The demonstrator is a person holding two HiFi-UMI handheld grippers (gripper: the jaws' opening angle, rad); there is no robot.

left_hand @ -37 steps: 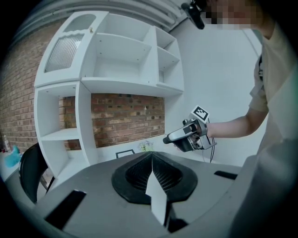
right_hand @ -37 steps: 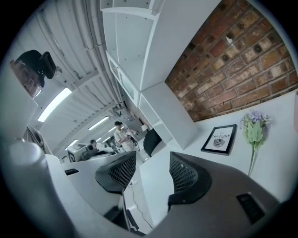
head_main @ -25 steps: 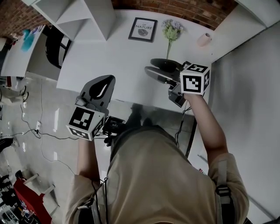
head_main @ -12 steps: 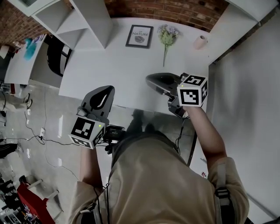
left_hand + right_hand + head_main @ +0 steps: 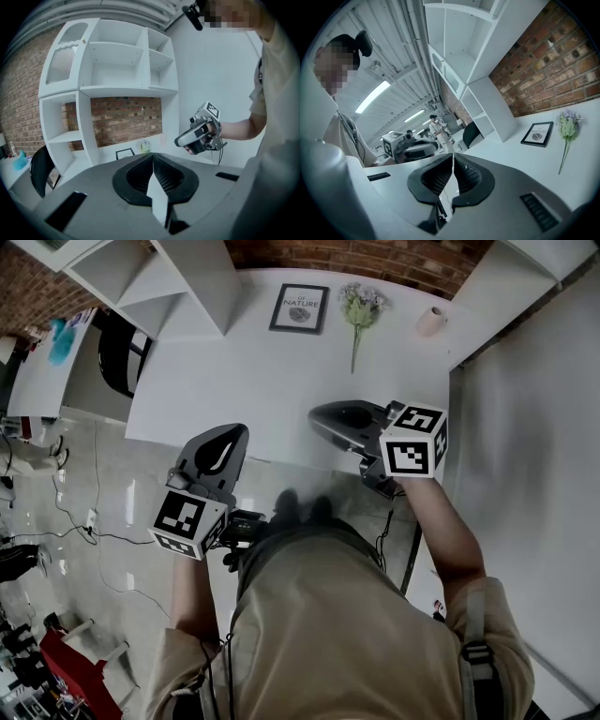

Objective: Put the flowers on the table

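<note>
- Surface (image 5: 234, 381): white, mostly bare. The flowers (image 5: 363, 306) already lie by its far edge, so the task reads as done.
- Right gripper (image 5: 315, 417): over the near edge, fingers (image 5: 471, 177) clenched on nothing. Judgement: draw off level and stay clear of the stem.
- Left gripper (image 5: 236, 433): at the near edge, fingers (image 5: 139, 176) clenched, empty.
- Flowers: flat, between framed picture (image 5: 300, 307) and pink roll (image 5: 433, 322), touching neither. Pale lilac-green head toward the far edge, thin stem toward the near edge.

Red brick wall (image 5: 394, 263) backs the white surface (image 5: 253, 381); white open shelving (image 5: 187, 287) stands at its far left corner; the floor (image 5: 103, 502) is glossy grey.
</note>
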